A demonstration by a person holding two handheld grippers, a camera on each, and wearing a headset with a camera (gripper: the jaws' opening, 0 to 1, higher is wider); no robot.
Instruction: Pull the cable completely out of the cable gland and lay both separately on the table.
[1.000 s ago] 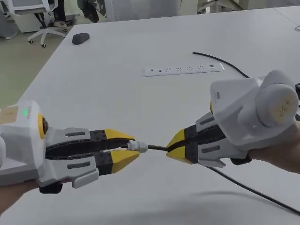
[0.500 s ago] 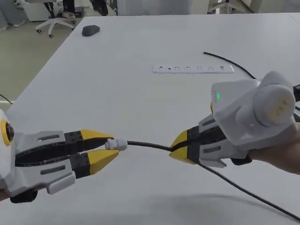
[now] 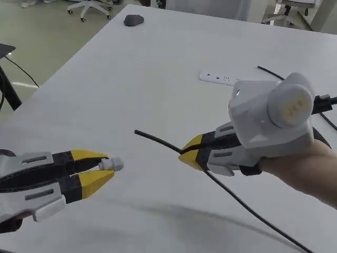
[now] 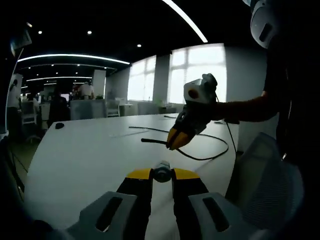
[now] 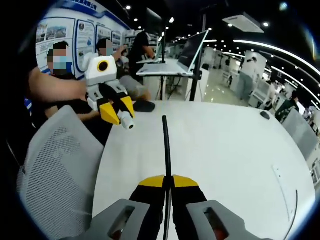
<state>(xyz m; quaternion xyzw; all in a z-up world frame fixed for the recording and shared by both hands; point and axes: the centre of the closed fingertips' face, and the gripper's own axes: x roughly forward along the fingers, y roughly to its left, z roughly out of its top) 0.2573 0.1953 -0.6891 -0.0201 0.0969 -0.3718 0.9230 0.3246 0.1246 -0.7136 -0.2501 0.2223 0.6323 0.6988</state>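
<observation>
The small white cable gland point(image 3: 112, 164) sits pinched at the tips of my left gripper point(image 3: 101, 167), low on the left above the table; it also shows between the yellow jaws in the left gripper view point(image 4: 161, 171). The black cable point(image 3: 156, 140) is free of the gland, its loose end sticking out to the left in the air. My right gripper point(image 3: 185, 155) is shut on the cable a short way back from that end, and the rest trails down to the right across the table. In the right gripper view the cable point(image 5: 166, 145) runs straight out from the closed jaws, with the left gripper point(image 5: 121, 118) and the gland point(image 5: 128, 123) off to the left.
A white power strip point(image 3: 217, 78) lies on the white table point(image 3: 121, 95) at the back, with another black cord point(image 3: 269, 73) beside it. A dark mouse point(image 3: 134, 20) rests near the far edge. Office chairs stand beyond the table, and a person's hand holds the right gripper.
The grippers have drawn apart: the gland slid off the cable's end and went left with my left gripper. The cable end now hangs free. The head camera has also shifted.
</observation>
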